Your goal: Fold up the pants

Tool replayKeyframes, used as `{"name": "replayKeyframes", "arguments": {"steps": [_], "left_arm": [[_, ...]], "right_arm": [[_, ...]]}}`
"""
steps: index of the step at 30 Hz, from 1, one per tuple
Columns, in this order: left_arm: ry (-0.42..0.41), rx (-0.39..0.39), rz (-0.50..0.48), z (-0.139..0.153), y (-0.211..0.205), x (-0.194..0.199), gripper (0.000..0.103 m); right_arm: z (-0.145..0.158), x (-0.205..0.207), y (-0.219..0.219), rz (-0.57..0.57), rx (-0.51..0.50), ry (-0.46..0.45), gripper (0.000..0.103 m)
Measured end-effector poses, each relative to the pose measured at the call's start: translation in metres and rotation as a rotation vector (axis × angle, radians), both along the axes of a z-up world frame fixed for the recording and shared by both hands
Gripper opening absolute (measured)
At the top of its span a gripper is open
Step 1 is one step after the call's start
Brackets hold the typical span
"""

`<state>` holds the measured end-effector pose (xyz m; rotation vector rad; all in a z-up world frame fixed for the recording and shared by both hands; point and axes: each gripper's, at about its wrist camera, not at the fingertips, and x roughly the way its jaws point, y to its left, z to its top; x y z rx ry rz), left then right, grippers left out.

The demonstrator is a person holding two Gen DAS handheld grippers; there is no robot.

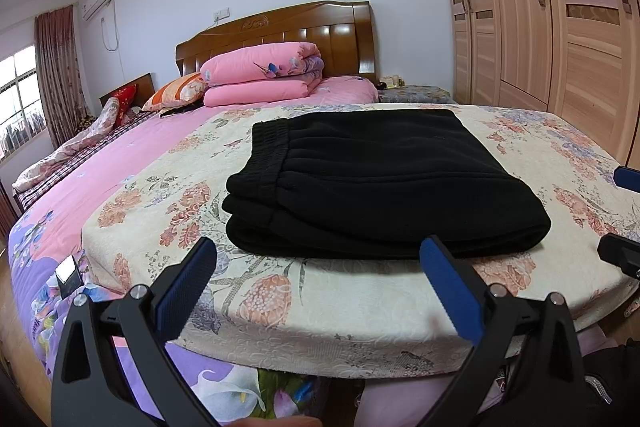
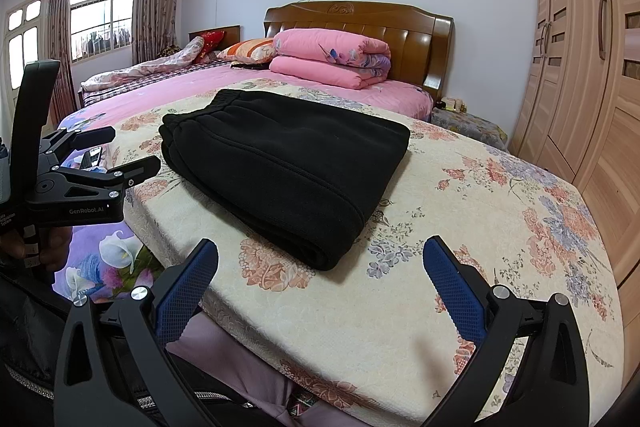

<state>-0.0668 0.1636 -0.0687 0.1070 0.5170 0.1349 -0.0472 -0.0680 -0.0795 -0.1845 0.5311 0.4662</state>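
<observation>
Pants [image 1: 372, 183] lie folded in a thick black bundle on the cream floral blanket [image 1: 320, 307] at the foot end of the bed [image 1: 120, 163], elastic waistband on top w/ its gathered edge facing left. Left tongs [image 1: 320, 259] spread wide, empty, hovering just short of the bundle's near edge, not touching it. Right tongs [image 2: 320, 259] also spread wide & empty, above the blanket near the bundle's right corner, apart from it. In the right wrist view the left tool shows at far left beside the blanket edge. Pink quilt [image 1: 260, 75] stacked by the wooden headboard [image 1: 280, 35]; wardrobe [image 1: 540, 7] at right.
</observation>
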Motion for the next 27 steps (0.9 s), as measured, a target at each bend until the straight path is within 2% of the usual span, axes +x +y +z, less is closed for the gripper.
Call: {"name": "replayKeyframes", "arguments": {"steps": [19,23,27], "left_arm": [[-0.003,-0.001,-0.001,0.0003,-0.0007,-0.0003,0.102],[-0.010,-0.026,-0.015,0.0000,0.0017,-0.0007,0.102],[-0.021,-0.028,0.016,0.0006,0.0065,0.0000,0.102]], "right_arm": [[-0.0015,0.0014,-0.0007,0.006,-0.003,0.003,0.099],[-0.0023,0.0019,-0.0017,0.009,-0.005,0.003,0.099],[-0.0035,0.0037,-0.0051,0.014,-0.006,0.005,0.099]]}}
